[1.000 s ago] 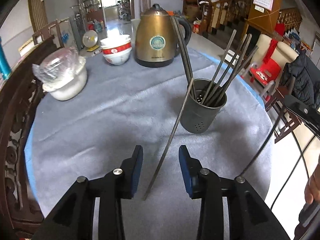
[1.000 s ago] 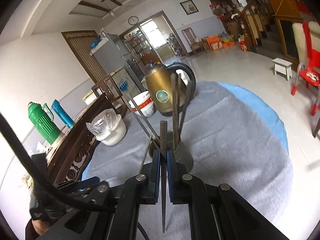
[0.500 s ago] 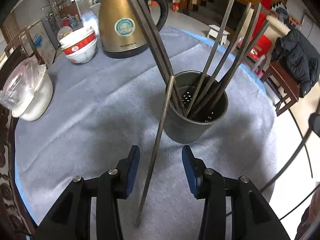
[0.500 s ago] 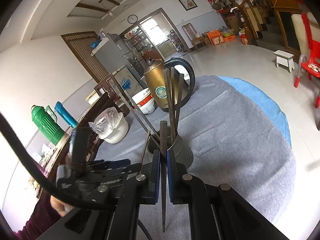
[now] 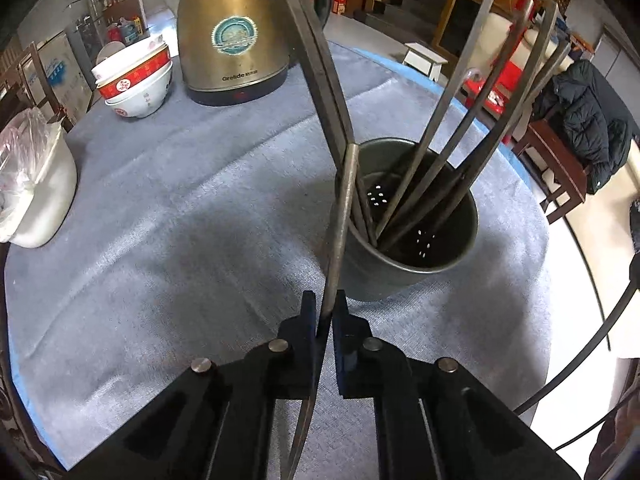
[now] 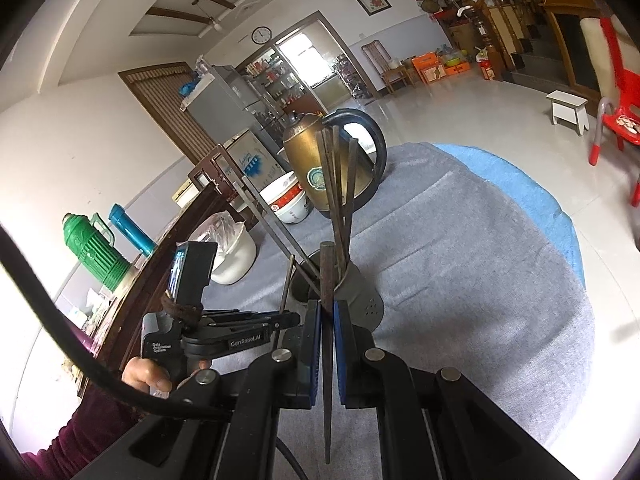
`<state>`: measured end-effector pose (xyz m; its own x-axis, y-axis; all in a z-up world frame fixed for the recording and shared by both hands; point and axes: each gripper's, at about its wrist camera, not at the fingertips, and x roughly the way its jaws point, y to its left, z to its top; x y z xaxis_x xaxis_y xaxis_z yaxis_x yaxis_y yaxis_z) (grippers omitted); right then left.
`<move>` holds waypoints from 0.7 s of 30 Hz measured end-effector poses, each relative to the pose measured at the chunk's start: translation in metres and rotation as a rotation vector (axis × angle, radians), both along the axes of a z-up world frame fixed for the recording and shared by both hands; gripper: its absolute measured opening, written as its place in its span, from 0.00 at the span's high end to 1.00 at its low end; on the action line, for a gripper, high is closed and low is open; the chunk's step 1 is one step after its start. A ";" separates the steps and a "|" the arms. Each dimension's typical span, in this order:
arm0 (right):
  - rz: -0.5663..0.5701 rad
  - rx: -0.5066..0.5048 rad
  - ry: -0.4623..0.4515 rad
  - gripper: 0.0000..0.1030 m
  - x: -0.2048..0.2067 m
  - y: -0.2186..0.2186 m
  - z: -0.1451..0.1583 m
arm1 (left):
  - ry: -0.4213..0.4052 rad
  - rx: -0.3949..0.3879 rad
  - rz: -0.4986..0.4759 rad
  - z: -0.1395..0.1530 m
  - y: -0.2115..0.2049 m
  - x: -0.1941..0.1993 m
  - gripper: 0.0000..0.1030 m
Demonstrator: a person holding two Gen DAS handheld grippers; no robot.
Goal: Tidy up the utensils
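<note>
Left wrist: left tongs [image 5: 327, 314], earlier spread, now pinching leaning chopstick [image 5: 340, 232]; right tongs [image 6: 328, 320] still pinching another chopstick [image 6: 327, 276]

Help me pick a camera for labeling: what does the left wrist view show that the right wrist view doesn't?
Only the left wrist view looks down into the utensil holder, showing its perforated bottom, and shows a dark jacket on a chair. Only the right wrist view shows the green thermos, wall clock and the hand holding the left tongs. Both show the gold kettle, the stacked bowls and a chopstick clamped in that view's own tongs.
</note>
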<state>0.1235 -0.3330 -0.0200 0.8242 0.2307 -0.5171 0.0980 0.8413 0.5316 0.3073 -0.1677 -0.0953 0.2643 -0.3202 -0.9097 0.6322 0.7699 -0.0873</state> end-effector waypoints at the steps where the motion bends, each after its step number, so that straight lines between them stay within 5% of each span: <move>1: 0.003 -0.001 0.000 0.93 0.001 0.001 0.000 | -0.007 -0.005 0.002 0.001 0.002 -0.001 0.93; 21: 0.030 -0.039 -0.030 0.93 0.006 0.037 0.016 | -0.256 -0.079 0.115 0.078 0.043 -0.076 0.95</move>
